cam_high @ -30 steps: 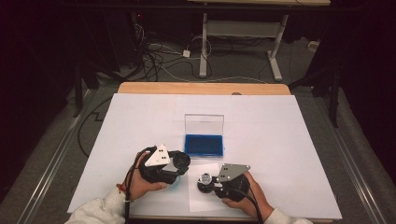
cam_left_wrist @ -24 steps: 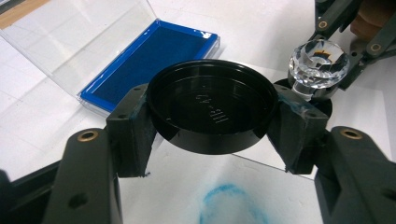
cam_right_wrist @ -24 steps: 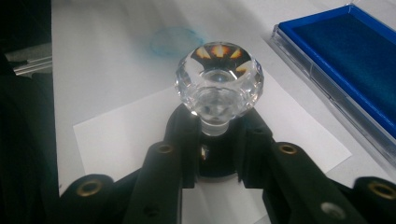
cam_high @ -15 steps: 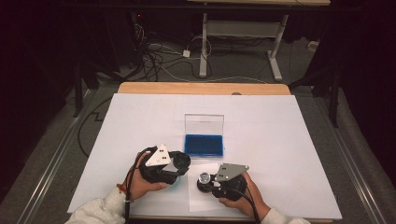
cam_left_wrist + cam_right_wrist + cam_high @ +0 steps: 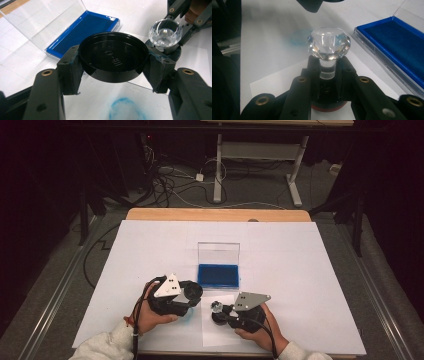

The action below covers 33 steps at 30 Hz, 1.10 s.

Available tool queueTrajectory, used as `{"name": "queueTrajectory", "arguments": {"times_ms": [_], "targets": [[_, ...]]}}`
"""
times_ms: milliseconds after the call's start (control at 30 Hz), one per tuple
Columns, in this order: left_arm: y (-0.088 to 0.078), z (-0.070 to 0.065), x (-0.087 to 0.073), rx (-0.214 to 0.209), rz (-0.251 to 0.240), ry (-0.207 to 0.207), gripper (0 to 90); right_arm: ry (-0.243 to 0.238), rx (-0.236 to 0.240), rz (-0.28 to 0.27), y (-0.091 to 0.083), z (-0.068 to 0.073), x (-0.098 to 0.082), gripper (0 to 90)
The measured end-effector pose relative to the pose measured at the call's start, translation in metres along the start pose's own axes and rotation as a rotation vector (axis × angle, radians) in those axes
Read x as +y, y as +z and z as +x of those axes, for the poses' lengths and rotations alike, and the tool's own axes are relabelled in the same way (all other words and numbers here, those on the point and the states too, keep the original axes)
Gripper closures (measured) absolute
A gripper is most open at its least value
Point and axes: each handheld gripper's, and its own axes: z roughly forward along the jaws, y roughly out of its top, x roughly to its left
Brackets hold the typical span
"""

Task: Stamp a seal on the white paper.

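A stamp with a clear faceted knob [image 5: 328, 43] and a red-rimmed base stands on a paper sheet [image 5: 216, 332]. My right gripper [image 5: 328, 72] is shut on its stem, and its jaws have just been closing with the stem between them. My left gripper [image 5: 113, 72] is shut on a round black cap [image 5: 113, 60], held just above the paper and left of the stamp knob [image 5: 165, 31]. In the high view the left gripper [image 5: 192, 292] and the right gripper [image 5: 220, 312] sit close together near the table's front edge.
An open clear case with a blue ink pad [image 5: 218, 275] lies just behind the grippers, its lid [image 5: 218, 252] standing upright. A blue stamped smudge [image 5: 126, 110] marks the paper below the cap. A white sheet covers the table [image 5: 310, 265]; cables lie on the floor beyond.
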Motion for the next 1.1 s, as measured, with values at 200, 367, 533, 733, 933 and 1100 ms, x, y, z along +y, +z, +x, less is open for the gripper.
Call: {"name": "queueTrajectory", "arguments": {"times_ms": [200,367,533,733,933,1100], "targets": [[0.002,-0.001,-0.001,0.008,0.009,-0.002,36.6,0.014,-0.010,-0.074,-0.014,-0.005,0.009,75.9],[0.005,-0.004,-0.003,0.007,0.026,0.010,36.6,0.018,-0.018,-0.127,-0.024,-0.006,0.015,75.8],[0.010,-0.009,-0.004,-0.003,0.033,0.021,36.7,0.015,-0.024,-0.187,-0.035,-0.006,0.024,75.8],[0.021,-0.018,-0.002,-0.034,0.049,0.035,36.6,0.026,-0.013,-0.228,-0.042,-0.006,0.031,75.8],[0.029,-0.026,0.006,-0.071,0.026,0.042,36.6,0.039,0.001,-0.274,-0.043,-0.005,0.039,75.8],[0.030,-0.029,0.010,-0.085,0.006,0.038,36.7,0.027,0.013,-0.292,-0.040,0.000,0.046,75.8]]}}
